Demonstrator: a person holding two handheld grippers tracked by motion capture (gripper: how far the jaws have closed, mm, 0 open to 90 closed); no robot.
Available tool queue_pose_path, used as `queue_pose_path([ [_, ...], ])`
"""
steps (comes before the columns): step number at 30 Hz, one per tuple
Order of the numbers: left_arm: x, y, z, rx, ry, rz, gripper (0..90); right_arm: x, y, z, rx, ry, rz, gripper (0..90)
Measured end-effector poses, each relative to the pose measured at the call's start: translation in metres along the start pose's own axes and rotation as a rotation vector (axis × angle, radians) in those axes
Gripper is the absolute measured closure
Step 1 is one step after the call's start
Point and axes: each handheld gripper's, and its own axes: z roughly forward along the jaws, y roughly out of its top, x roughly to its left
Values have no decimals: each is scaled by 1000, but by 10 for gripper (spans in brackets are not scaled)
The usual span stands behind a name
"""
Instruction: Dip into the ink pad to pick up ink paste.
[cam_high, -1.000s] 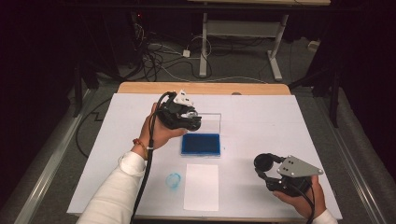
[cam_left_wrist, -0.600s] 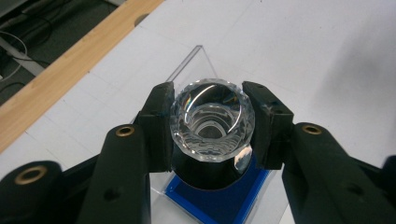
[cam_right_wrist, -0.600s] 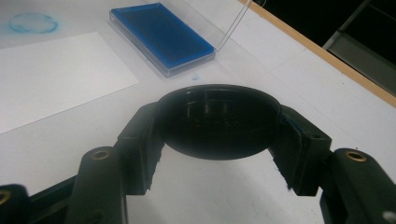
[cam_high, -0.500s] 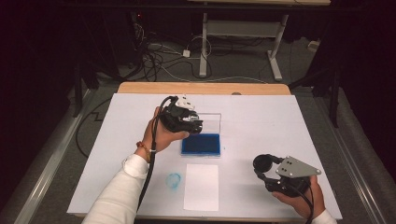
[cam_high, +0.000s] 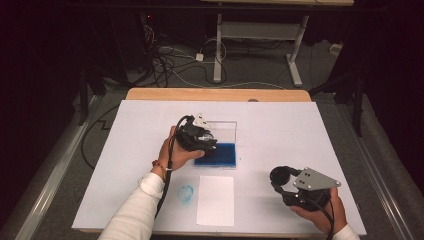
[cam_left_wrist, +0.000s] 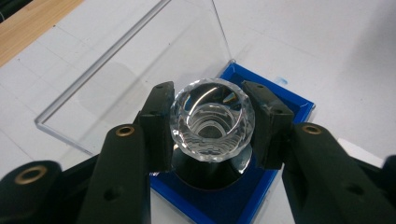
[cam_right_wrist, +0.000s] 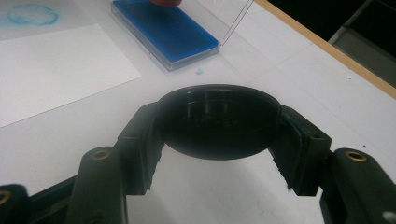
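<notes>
A person at a white worktop (cam_high: 280, 125) held a gripper in each hand. The left gripper (cam_left_wrist: 212, 128) had its fingers (cam_left_wrist: 156, 126) closed on the faceted clear knob of a stamp (cam_left_wrist: 212, 119), one finger pressed to each side of the knob, the two standing only as far apart as the knob is wide. Directly below the fingers, the stamp's dark round base sat over the blue ink pad (cam_left_wrist: 219, 200), though whether it touched the pad could not be told. The pad's clear hinged lid (cam_left_wrist: 140, 60) stood open just beyond the fingertips.

In the high view, the left gripper (cam_high: 200, 140) sat at the near-left edge of the ink pad (cam_high: 220, 155), near the middle of the worktop.

The right gripper (cam_right_wrist: 219, 126) had its fingers (cam_right_wrist: 140, 144) spread wide around a black round cap (cam_right_wrist: 219, 121), gripping it at both sides with its hollow side facing the camera. It was held above bare worktop, well apart from the ink pad (cam_right_wrist: 163, 30), which lay far beyond the fingertips. A blank sheet of white paper (cam_right_wrist: 56, 65) lay beyond and to the left of those fingers, with a smudged blue ring of ink (cam_right_wrist: 30, 14) past it.

From above, the right gripper (cam_high: 295, 187) was near the worktop's front right corner, the paper (cam_high: 216, 199) between the two hands.
</notes>
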Motion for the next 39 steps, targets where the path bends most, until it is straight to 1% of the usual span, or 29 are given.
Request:
queue_pose_path([
  [8, -1, -13, 5, 4, -10, -12, 551, 1, 0, 2, 10, -2, -4, 392],
  [9, -1, -14, 6, 4, -5, -14, 551, 1, -1, 2, 12, -1, -4, 392],
  [11, 0, -17, 8, 4, -17, -20, 551, 1, -1, 2, 13, 1, -3, 392],
  [13, -1, -19, 9, 0, -20, -16, 551, 1, 0, 2, 13, 1, -2, 392],
  [20, 2, -22, 10, -13, -39, -36, 550, 1, -1, 4, 19, 6, -4, 392],
  [24, 2, -21, 11, -9, -41, -30, 551, 1, -1, 4, 20, 5, -3, 392],
  [28, 2, -21, 11, -9, -43, -38, 551, 3, -1, 5, 25, 9, -5, 392],
  [30, 3, -21, 12, -13, -45, -44, 550, 3, -1, 6, 29, 9, -8, 392],
  [33, 6, -22, 11, -20, -60, -60, 550, 4, 0, 6, 30, 13, -15, 392],
  [36, 8, -25, 11, -29, -70, -69, 550, 4, 0, 6, 28, 17, -6, 392],
  [39, 7, -26, 10, -30, -67, -67, 550, 3, -1, 6, 31, 16, -6, 392],
])
